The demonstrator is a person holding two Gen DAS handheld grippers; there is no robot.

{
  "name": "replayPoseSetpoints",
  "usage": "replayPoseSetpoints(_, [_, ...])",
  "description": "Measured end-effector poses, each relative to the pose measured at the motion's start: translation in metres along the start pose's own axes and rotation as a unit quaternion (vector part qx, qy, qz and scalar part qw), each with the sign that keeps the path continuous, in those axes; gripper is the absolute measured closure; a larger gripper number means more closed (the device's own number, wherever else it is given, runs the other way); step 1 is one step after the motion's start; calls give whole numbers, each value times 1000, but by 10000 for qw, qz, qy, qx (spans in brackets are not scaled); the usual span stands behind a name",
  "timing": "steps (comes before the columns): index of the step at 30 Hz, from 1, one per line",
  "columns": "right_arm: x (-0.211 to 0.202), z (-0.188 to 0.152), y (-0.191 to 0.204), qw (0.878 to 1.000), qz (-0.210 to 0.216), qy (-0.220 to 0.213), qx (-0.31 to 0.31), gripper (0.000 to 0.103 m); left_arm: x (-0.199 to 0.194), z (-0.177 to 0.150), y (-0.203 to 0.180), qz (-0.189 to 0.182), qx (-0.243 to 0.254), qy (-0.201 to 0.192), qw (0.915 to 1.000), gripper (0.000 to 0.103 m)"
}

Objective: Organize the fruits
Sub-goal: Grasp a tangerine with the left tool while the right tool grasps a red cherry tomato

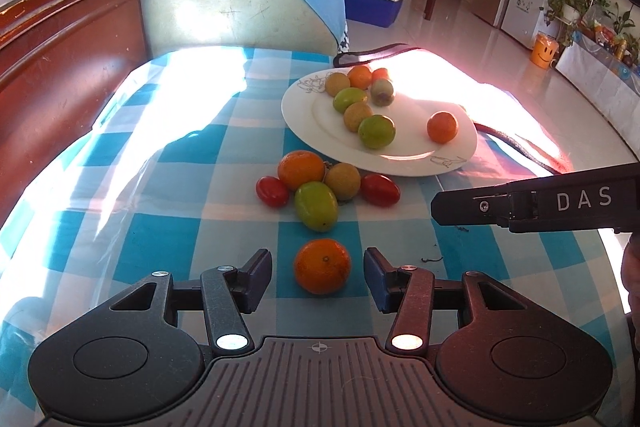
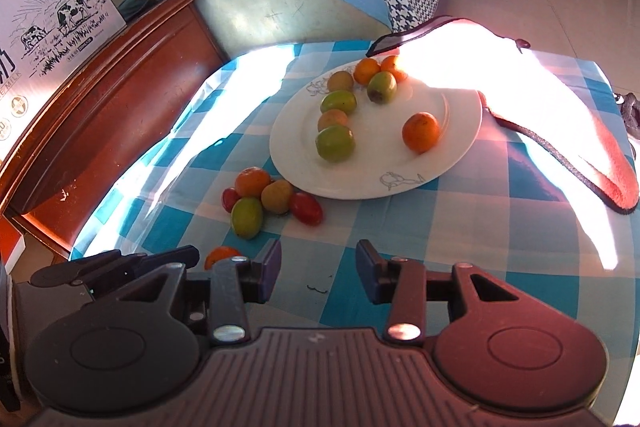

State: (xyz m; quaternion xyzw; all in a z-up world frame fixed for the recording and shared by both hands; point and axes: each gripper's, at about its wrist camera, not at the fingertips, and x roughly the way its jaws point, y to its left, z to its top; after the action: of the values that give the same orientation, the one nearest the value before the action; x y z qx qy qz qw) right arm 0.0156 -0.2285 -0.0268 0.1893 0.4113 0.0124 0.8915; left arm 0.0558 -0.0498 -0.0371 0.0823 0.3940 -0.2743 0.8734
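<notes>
Fruits lie in two lots around the white plate [image 1: 304,131]: seven already rest on it, a row of green and yellowish ones along its left side with oranges at the far rim and one orange [image 1: 442,126] alone toward its right. Just beside the plate's near edge a loose cluster [image 1: 320,189] sits on the checked tabletop [image 1: 180,195], made up of an orange, a yellowish fruit, a green one and two red tomatoes, all touching or nearly so. Nearer than that cluster, well apart from the plate, a single orange [image 1: 322,266] lies by itself.

The left claw [image 1: 318,275] is released, its pads standing either side of that lone orange with gaps showing, so it is bracketed but not gripped; lining up this way suggests it is the next piece meant for the plate. The right claw [image 2: 318,273] is also released and empty, with only bare cloth between its pads, hanging on the plate's near side; it probably waits out of the way so the two do not collide. A red-edged cloth [image 2: 560,131] lies against the plate's right rim.
</notes>
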Motion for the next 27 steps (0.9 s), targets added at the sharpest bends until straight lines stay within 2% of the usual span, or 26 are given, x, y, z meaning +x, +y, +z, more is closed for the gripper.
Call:
replayPoseSetpoints(5, [14, 3, 1, 9999, 28, -29, -123, 60, -2, -1, 7, -38, -123, -5, 9999, 67])
replayPoseSetpoints(10, [30, 4, 7, 9995, 29, 12, -308, 60, -5, -1, 14, -87, -287, -28, 9995, 73])
replayPoseSetpoints(27, [59, 7, 27, 9952, -257, -149, -937, 60, -1, 0, 21, -52, -491, -41, 9988, 71])
